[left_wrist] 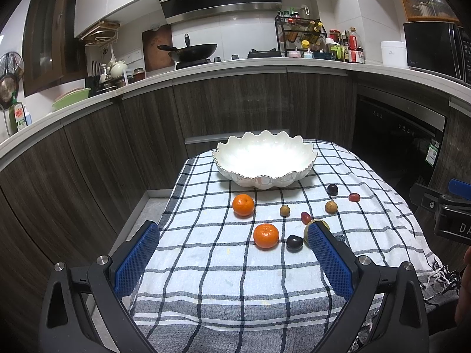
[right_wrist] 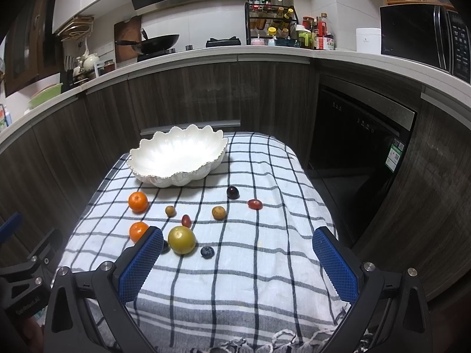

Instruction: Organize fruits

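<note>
A white scalloped ceramic bowl with a thin gold rim point(left_wrist: 266, 161) point(right_wrist: 178, 158) sits empty at the far edge of the tabletop, on a white cloth with a dark blue check point(left_wrist: 206, 264) point(right_wrist: 265, 264) that covers the whole top. All the fruit lies on the cloth on the near side of the bowl.

Toward the left edge are two orange mandarins, one point(left_wrist: 243, 204) point(right_wrist: 138, 201) just in front of the bowl and the other point(left_wrist: 266, 235) point(right_wrist: 137, 230) nearer the front. A large round yellow-green fruit point(right_wrist: 182, 239) point(left_wrist: 309, 228) lies near the middle, partly hidden in the left wrist view behind a blue pad. Just beside it are a dark purple-black fruit point(left_wrist: 294, 243) and a small blueberry point(right_wrist: 207, 251). Between these and the bowl sit two small tan-brown round fruits point(left_wrist: 284, 210) point(left_wrist: 331, 206), a red oval grape point(left_wrist: 306, 217) point(right_wrist: 186, 220), a dark plum-coloured round fruit point(left_wrist: 332, 189) point(right_wrist: 232, 192), and, closest to the right edge, a red cherry tomato point(left_wrist: 354, 197) point(right_wrist: 255, 204).

The left tongs point(left_wrist: 235, 242) hover above the near part of the cloth, spread wide and holding nothing. The right tongs point(right_wrist: 238, 242) are likewise spread wide and empty, above the near right part of the tabletop.
</note>
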{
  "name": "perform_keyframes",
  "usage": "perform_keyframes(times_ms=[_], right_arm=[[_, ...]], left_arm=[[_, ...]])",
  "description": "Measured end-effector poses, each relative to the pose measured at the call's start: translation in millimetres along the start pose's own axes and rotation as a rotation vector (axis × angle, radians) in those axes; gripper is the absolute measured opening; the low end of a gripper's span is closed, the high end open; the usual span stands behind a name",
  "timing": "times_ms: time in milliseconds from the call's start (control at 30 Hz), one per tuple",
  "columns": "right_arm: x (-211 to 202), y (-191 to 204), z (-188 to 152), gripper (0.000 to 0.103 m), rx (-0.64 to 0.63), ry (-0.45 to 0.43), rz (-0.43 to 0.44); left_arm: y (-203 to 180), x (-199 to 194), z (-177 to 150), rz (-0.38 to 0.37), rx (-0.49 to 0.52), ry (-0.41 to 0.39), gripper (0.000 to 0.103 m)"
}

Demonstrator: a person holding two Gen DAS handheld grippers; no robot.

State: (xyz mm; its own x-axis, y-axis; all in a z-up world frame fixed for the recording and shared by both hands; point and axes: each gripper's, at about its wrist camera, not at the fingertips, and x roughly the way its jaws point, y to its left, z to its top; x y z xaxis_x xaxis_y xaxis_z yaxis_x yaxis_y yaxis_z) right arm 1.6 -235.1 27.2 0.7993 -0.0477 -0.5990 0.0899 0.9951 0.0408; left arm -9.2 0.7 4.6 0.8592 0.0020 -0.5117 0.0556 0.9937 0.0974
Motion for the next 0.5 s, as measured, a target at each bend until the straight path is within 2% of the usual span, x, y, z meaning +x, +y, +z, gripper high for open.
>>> perform_keyframes(times_ms=[500], right_arm=[[1.2, 0.1, -0.2, 0.103, -0.002, 0.003, 0.005]], left_arm=[[-1.5, 0.8, -0.5, 0.005, 0.003, 0.010, 0.103]])
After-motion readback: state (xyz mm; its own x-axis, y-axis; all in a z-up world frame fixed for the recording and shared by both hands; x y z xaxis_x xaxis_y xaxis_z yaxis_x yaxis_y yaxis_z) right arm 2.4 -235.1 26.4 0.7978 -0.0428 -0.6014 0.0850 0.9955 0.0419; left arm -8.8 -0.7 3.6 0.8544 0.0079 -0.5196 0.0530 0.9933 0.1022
